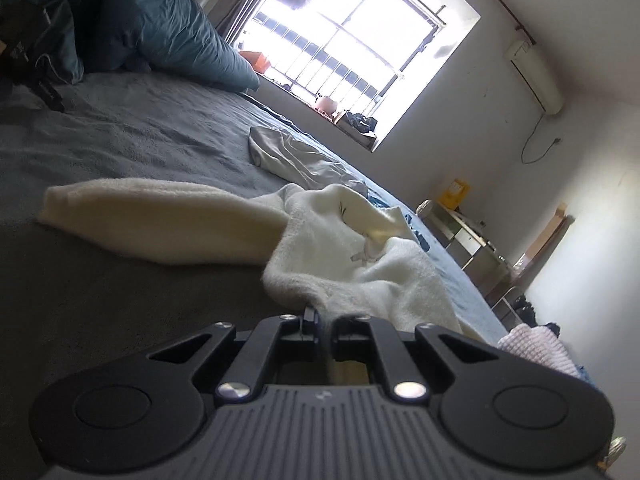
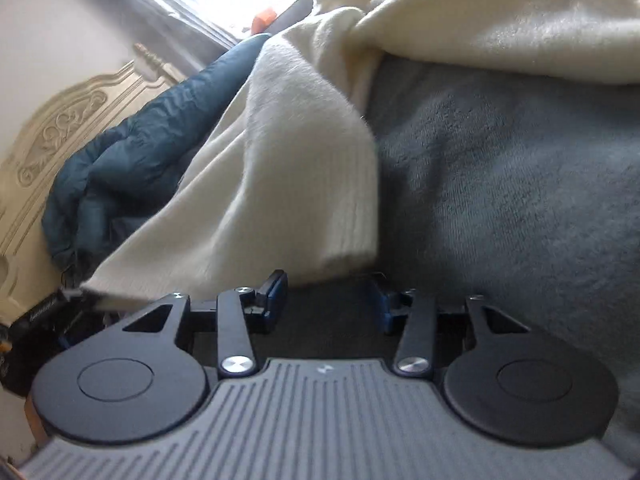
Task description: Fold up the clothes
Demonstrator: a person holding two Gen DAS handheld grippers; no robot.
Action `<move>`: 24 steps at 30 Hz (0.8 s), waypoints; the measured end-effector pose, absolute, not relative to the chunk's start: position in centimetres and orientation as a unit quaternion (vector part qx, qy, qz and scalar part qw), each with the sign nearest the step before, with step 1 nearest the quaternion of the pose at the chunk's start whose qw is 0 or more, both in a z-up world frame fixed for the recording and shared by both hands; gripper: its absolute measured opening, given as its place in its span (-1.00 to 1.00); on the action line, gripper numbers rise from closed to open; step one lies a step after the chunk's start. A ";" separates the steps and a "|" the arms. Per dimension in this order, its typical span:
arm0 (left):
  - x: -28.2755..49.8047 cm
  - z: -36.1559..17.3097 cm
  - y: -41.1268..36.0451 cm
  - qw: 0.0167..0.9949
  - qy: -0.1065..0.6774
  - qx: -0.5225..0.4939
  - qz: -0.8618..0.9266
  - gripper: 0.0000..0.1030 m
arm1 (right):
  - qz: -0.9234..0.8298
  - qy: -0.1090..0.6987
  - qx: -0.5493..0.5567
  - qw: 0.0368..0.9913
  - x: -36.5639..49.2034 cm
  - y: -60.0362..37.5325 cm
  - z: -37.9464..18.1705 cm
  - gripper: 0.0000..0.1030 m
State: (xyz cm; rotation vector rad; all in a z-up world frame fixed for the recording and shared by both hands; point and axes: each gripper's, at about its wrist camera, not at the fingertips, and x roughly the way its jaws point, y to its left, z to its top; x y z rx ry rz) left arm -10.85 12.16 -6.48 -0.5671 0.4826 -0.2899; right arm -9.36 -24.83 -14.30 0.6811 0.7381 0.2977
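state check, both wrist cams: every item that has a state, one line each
left gripper: shut on the cream sweater's edge
right gripper: open, nothing between the pads
cream sweater: unfolded, rumpled on the bed, one sleeve stretched flat
ribbed cuff: loose, just beyond the right gripper
grey garment: crumpled, farther up the bed
teal duvet: bunched at the headboard

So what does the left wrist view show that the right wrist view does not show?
Only the left wrist view: the window with bars, the air conditioner, a grey garment, and the left tool shut on the cream sweater.

Only the right wrist view: the carved headboard, and the right tool open, with the sweater's ribbed edge just beyond it.

Both: the cream sweater, the grey bed cover and the teal duvet.
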 end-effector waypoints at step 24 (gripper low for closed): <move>-10.6 -8.1 12.0 0.881 0.216 -0.359 -0.218 -0.88 | 0.089 0.142 0.024 0.986 -5.4 -24.5 1.4 -0.85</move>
